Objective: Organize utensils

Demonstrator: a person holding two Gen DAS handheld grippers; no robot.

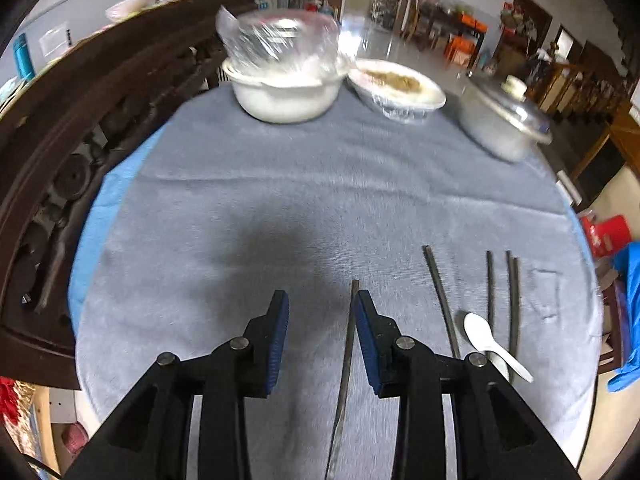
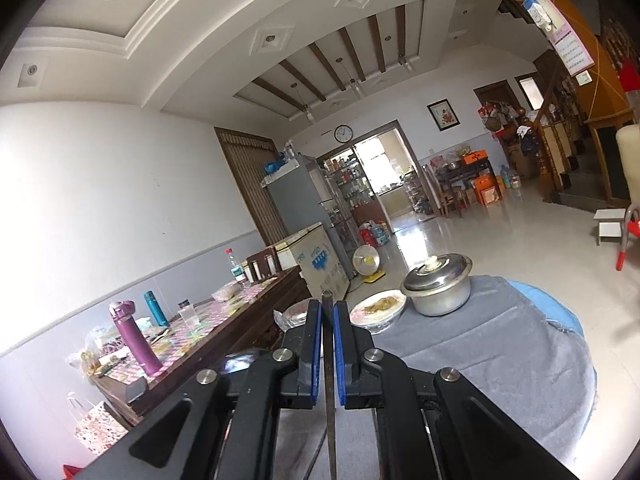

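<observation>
A round bench (image 1: pixel 280 208) draped in grey cloth carries covered bowls and a lidded pot at its far side. The left gripper (image 1: pixel 322 300), jaws apart, straddles a chopstick (image 1: pixel 347 352) lying beside its right pad; other chopsticks (image 1: pixel 442 292) and a white spoon (image 1: pixel 486 338) lie further right. The right gripper (image 2: pixel 327 312) is clamped on a chopstick (image 2: pixel 329 360) held level, so the step is judged gathering, and the next move calls for closing squarely on the thin stick.

White walls (image 2: pixel 100 184), glossy tiled floor (image 2: pixel 480 236), wall clock (image 2: pixel 343 133)

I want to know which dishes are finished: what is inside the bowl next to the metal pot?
The shallow bowl holds brownish food under clear wrap. The metal pot beside it is lidded, so its contents are hidden.
</observation>
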